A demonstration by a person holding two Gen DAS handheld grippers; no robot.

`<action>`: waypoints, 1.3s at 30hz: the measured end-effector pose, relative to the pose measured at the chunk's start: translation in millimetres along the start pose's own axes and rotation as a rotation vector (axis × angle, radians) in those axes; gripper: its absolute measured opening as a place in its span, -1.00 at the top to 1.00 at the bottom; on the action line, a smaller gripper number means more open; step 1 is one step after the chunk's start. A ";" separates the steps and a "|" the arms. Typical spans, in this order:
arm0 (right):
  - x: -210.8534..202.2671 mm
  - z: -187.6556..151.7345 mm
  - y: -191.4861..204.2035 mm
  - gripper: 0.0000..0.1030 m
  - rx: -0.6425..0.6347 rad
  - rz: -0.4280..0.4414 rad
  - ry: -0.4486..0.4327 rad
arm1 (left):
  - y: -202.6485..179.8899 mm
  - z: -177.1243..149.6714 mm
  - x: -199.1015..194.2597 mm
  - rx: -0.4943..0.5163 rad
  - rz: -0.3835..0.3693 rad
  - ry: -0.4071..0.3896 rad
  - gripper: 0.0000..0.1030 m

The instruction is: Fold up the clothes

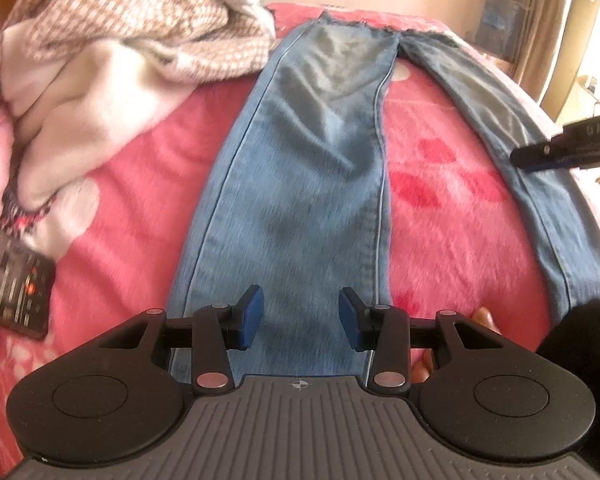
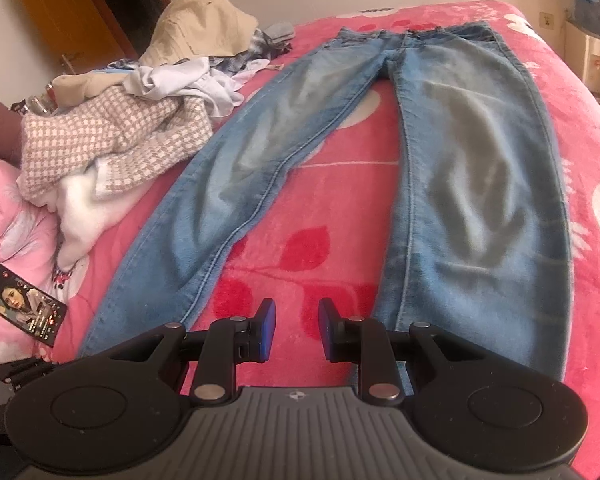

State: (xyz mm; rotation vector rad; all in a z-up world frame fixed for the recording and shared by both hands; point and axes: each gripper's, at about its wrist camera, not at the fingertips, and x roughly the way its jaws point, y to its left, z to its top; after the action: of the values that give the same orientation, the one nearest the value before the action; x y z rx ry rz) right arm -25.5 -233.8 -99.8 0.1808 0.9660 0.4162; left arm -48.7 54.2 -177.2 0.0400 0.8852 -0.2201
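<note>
A pair of light blue jeans (image 2: pixel 468 184) lies flat on the pink bed with its legs spread in a V, waistband at the far end. In the left wrist view my left gripper (image 1: pixel 301 318) is open just above the lower end of the jeans' left leg (image 1: pixel 296 200), nothing between its blue pads. My right gripper (image 2: pixel 297 330) is open too, over the bare pink blanket between the two legs near their hems. The right gripper's dark tip (image 1: pixel 564 148) shows at the right edge of the left wrist view, over the other leg.
A heap of unfolded clothes, with a pink-and-white checked garment (image 2: pixel 112 144) and a beige one (image 2: pixel 204 24), fills the bed's left side. A phone (image 2: pixel 22 304) with a lit screen lies near the left front edge. A pink pillow (image 2: pixel 4 220) sits far left.
</note>
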 end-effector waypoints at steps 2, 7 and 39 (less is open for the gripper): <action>0.3 -0.4 -2.4 0.50 0.004 -0.007 0.001 | -3.2 5.1 3.8 0.008 -0.009 -0.011 0.20; 1.2 -4.5 -9.4 0.50 0.028 -0.026 0.010 | -11.2 18.2 13.7 0.023 -0.032 -0.034 0.20; -45.6 -43.8 -43.7 0.50 0.310 0.046 -0.143 | -45.0 62.1 20.0 -0.019 -0.079 -0.071 0.20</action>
State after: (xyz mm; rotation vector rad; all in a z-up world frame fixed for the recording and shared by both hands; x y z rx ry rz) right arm -72.9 -294.1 -104.3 0.5084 0.8821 0.2894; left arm 1.6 -1.0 -150.8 -0.0205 0.8185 -0.2849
